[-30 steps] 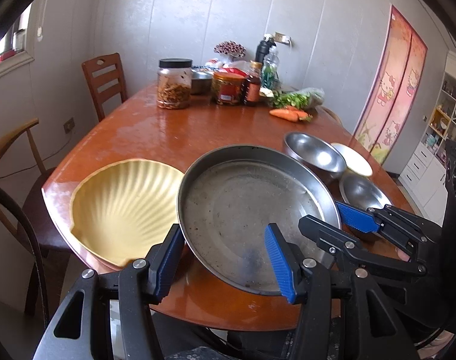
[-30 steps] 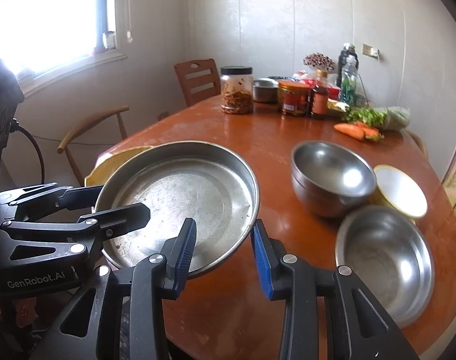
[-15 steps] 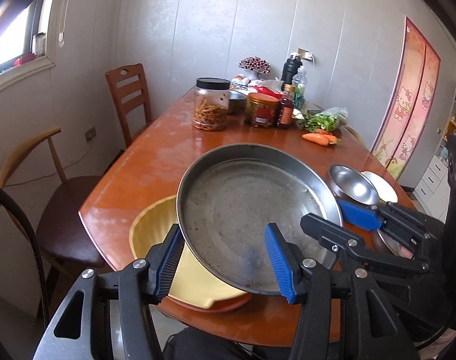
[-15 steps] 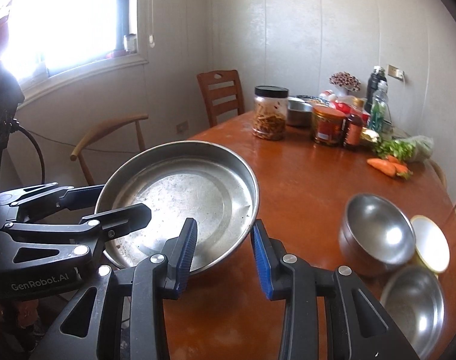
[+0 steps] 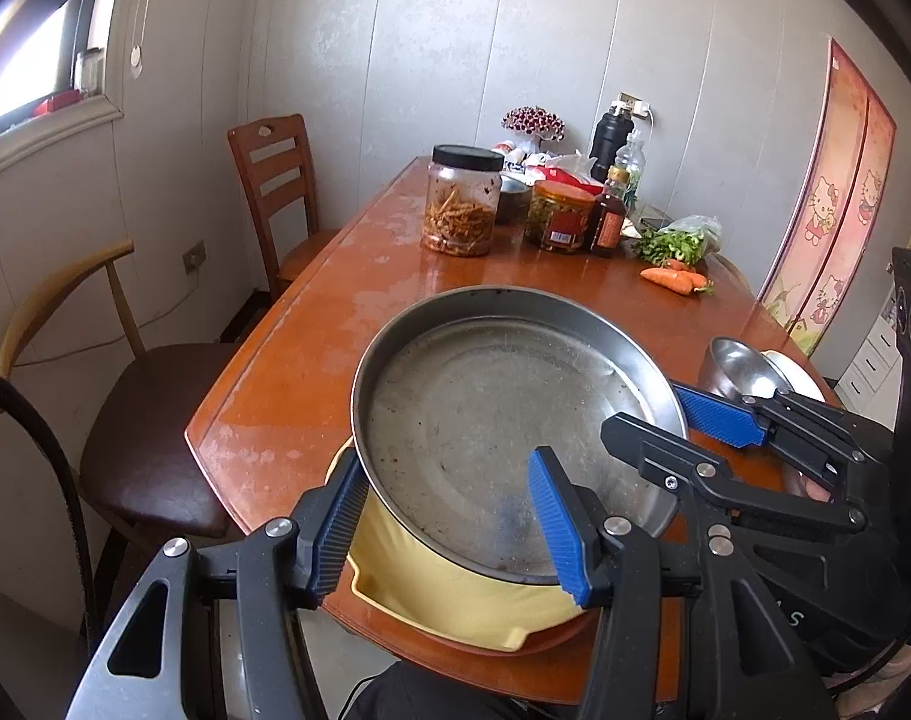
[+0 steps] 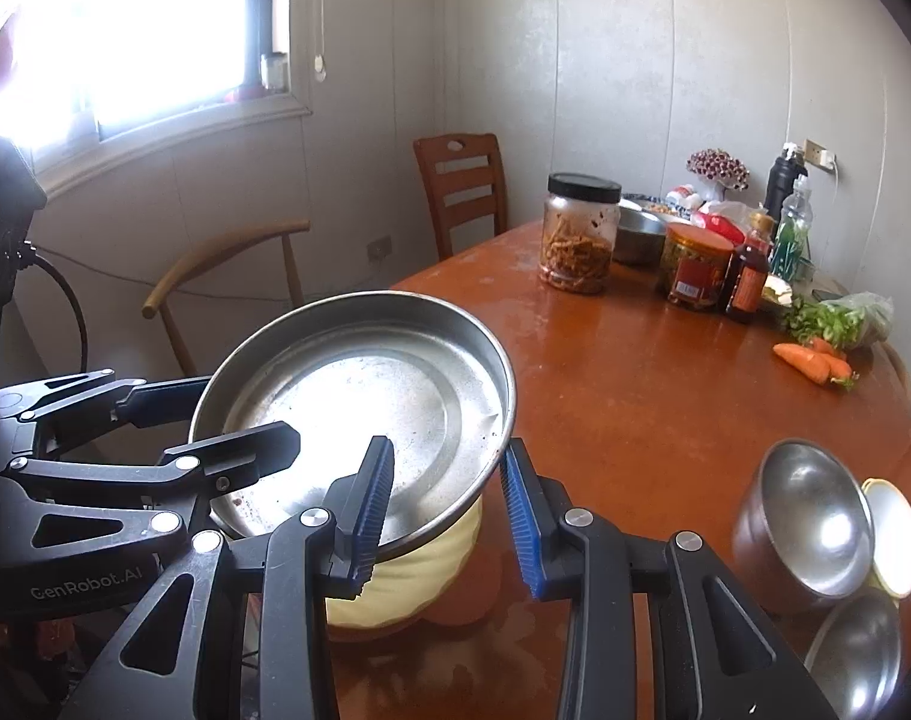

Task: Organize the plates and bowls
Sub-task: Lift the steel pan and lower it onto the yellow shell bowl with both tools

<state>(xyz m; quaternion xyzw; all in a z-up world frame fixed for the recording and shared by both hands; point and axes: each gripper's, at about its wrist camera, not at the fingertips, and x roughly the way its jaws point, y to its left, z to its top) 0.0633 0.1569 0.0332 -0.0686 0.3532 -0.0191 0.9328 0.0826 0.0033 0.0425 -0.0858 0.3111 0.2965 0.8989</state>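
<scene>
So the big steel pan (image 5: 503, 420) sits right over the yellow shell-shaped plate (image 5: 455, 606) at the near edge of the wooden table (image 5: 359, 300), and both grippers have it. Left gripper (image 5: 449, 516) is spread wide, one blue pad inside the pan, one outside against the near rim; whether it is pinching the rim, hard to tell. Right gripper (image 6: 446, 510) straddles the opposite rim the same way, fingers well apart. Off to the right, a steel bowl (image 6: 809, 516) touches a small white bowl (image 6: 893, 534), another steel bowl (image 6: 857, 654) just below. Farther back: a jar (image 6: 578, 234), sauce bottles, greens and carrots (image 6: 812, 360).
</scene>
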